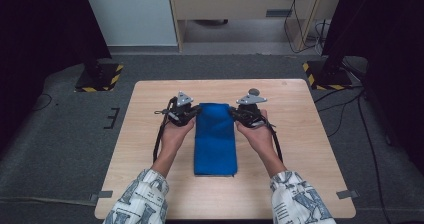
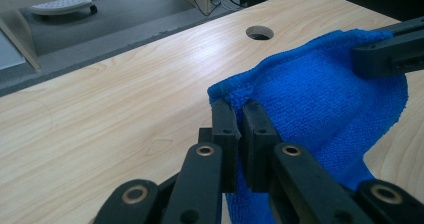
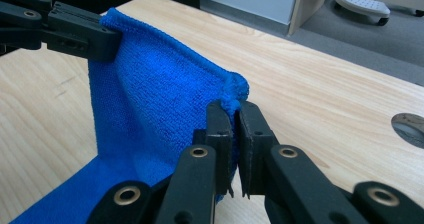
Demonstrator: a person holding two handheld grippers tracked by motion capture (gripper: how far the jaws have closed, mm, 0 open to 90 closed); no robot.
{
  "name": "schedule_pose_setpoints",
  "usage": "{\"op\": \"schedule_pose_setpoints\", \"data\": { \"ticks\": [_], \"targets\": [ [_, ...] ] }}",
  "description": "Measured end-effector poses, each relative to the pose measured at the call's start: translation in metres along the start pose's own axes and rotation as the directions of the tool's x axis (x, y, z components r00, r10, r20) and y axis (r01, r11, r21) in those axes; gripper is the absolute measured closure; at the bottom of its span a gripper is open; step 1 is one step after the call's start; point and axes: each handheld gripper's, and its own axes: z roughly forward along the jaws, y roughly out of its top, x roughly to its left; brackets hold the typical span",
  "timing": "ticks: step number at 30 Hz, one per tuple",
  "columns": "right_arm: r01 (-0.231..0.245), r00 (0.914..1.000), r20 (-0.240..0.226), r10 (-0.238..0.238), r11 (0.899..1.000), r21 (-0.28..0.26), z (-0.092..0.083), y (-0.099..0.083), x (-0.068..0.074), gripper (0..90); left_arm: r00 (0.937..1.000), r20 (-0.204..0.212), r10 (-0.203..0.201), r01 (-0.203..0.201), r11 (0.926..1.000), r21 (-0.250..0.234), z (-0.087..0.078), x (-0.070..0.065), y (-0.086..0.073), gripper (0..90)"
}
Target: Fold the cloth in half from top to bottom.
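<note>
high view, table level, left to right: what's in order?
Left claw → blue cloth → right claw. Both claws are shut on the cloth's far corners, one on each side.

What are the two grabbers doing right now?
Left gripper: closed, pinching a far corner of the blue cloth.
Right gripper: closed, pinching its other far corner.

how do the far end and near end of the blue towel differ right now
The far end of the blue towel is lifted, pinched at its corners by the left gripper and right gripper; the near end lies flat and unheld on the table. The far end sags between the grippers; the near end is straight. Both share one width.
</note>
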Motion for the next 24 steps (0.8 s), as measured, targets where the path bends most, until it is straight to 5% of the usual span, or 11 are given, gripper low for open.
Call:
{"op": "schedule_pose_setpoints", "data": {
  "ticks": [11,17,24],
  "targets": [
    [0.02,0.9991,-0.038,-0.02,1.0,-0.01,-0.008,-0.005,0.009,85.1,0.9998,0.017,0.005,-0.005,0.9999,-0.012,-0.015,-0.002,-0.011,85.5],
    [0.067,0.9966,-0.048,-0.066,0.998,0.011,-0.014,-0.015,0.016,84.4,0.9997,0.024,0.005,-0.005,1.0,-0.002,-0.022,-0.014,-0.022,85.4],
    [0.069,0.9951,-0.072,-0.068,0.998,0.006,-0.022,-0.028,0.018,83.6,0.9987,0.049,-0.016,0.016,0.9999,0.0,-0.029,-0.021,-0.034,85.2]
  ]
}}
